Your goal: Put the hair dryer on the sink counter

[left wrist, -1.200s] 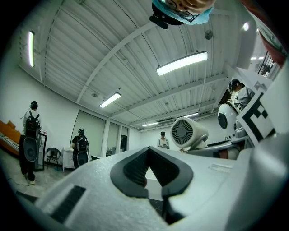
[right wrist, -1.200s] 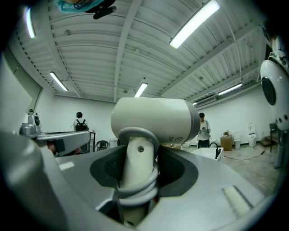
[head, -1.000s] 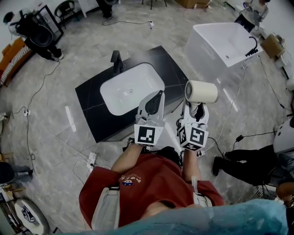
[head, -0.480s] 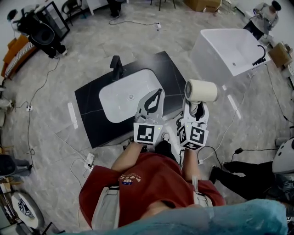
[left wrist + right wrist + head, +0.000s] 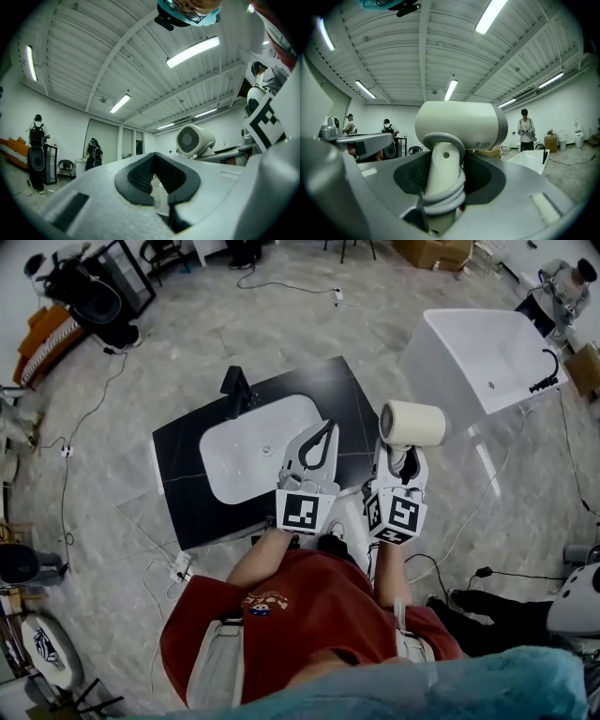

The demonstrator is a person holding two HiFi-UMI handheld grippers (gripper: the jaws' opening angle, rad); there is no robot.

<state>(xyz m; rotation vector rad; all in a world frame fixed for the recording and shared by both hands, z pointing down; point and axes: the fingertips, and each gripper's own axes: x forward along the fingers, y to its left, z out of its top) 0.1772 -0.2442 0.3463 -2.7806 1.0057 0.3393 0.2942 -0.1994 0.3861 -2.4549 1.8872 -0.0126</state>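
My right gripper is shut on the handle of a cream hair dryer, whose barrel lies crosswise above the jaws. In the right gripper view the hair dryer stands upright between the pads, its cord wound round the handle. It hangs past the right end of the black sink counter. My left gripper is shut with nothing in it, over the right rim of the white basin. The left gripper view shows the hair dryer's rear grille to the right.
A black faucet stands at the counter's far side. A white bathtub sits to the far right. Cables and a power strip lie on the grey floor. Someone's dark legs stretch out at the lower right.
Both grippers have advanced together toward the counter, which now lies lower and nearer in the head view. The hair dryer stays in the right gripper's hold.
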